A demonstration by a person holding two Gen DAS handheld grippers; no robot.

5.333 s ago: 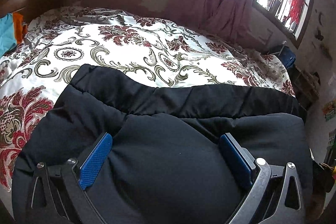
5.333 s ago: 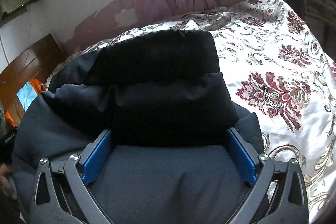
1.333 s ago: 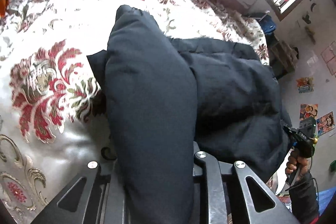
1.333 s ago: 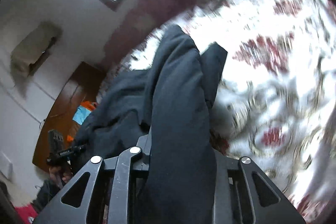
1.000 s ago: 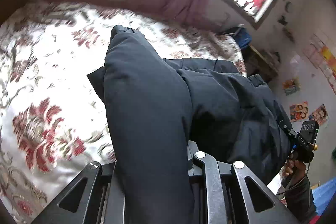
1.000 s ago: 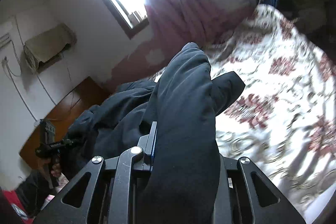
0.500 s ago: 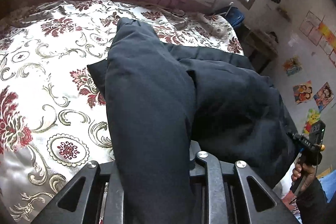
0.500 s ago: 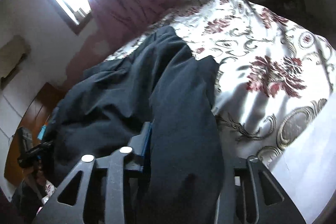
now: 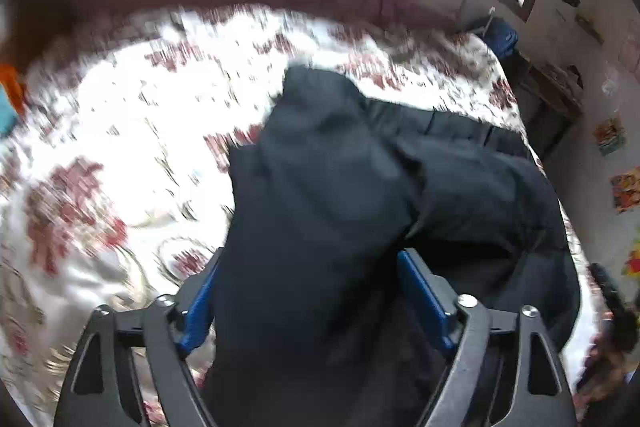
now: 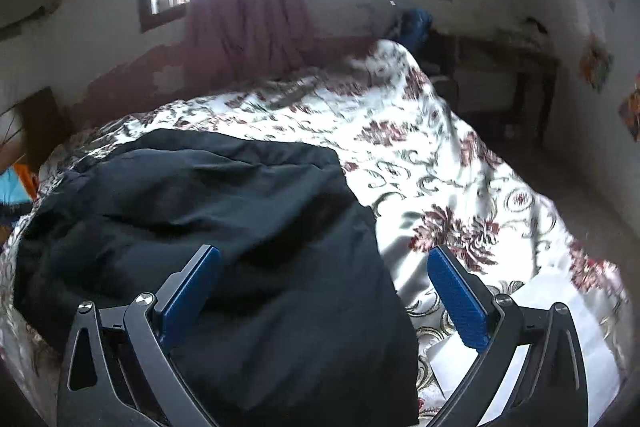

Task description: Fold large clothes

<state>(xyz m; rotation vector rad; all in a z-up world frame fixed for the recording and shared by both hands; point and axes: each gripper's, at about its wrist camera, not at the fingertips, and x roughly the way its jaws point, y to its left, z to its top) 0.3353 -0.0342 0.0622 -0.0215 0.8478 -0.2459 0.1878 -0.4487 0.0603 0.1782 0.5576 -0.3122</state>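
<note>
A large dark navy padded jacket (image 9: 340, 195) lies bunched on a bed with a white, red-flowered cover (image 9: 120, 131). My left gripper (image 9: 312, 267) is open, its blue pads (image 9: 420, 295) on either side of a raised fold of the jacket; the view is blurred. In the right wrist view the jacket (image 10: 224, 211) lies flat on the bed cover (image 10: 460, 195). My right gripper (image 10: 324, 267) is open wide over the jacket's near right edge, with blue pads (image 10: 456, 291) apart and nothing held.
A window with a mauve curtain (image 10: 248, 23) is behind the bed. A dark side table (image 10: 508, 83) stands at the far right, with a blue bag (image 10: 416, 23) near it. A wooden headboard (image 10: 36, 115) is at left. Posters hang on the right wall.
Both grippers were shut on folds of the jacket half a second ago; now both have opened and let it go. The jacket has dropped onto the bed and the cameras have swung.
</note>
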